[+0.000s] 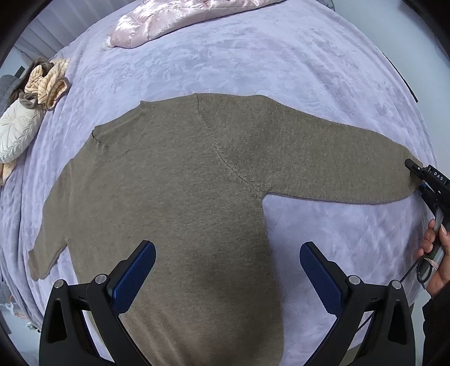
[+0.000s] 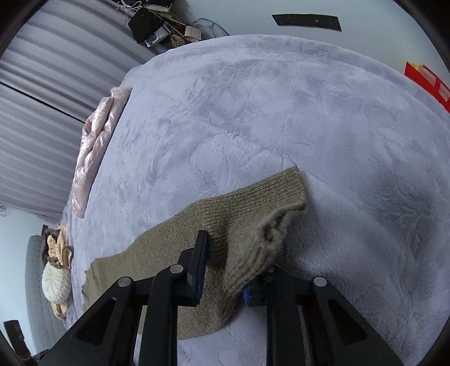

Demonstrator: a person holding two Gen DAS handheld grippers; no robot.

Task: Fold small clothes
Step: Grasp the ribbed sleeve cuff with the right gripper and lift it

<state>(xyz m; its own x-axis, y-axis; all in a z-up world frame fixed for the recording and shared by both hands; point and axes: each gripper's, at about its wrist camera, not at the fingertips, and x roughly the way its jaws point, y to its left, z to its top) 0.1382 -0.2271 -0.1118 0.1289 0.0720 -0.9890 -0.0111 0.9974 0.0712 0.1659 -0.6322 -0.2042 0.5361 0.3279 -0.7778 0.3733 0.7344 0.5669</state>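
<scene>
A taupe knit sweater (image 1: 180, 180) lies flat on the lilac bed blanket (image 1: 253, 56), sleeves spread out to both sides. Above its lower body my left gripper (image 1: 227, 261) hovers open with nothing between its blue pads. My right gripper (image 2: 227, 267) is at the end of the sweater's right sleeve (image 2: 253, 202). One finger (image 2: 199, 253) rests on top of the sleeve; the other is hidden under the raised cuff (image 2: 270, 228). A gap still shows between the upper pad and the bunched cuff. In the left wrist view the right gripper (image 1: 419, 174) shows at the sleeve tip, held by a hand (image 1: 433, 247).
A shiny pink quilted garment (image 1: 168, 19) lies at the far side of the bed. A cream round cushion (image 1: 17, 132) and a striped peach-and-brown garment (image 1: 45, 81) sit at the left edge. Beyond the bed are a curtain (image 2: 42, 98) and clutter (image 2: 160, 25).
</scene>
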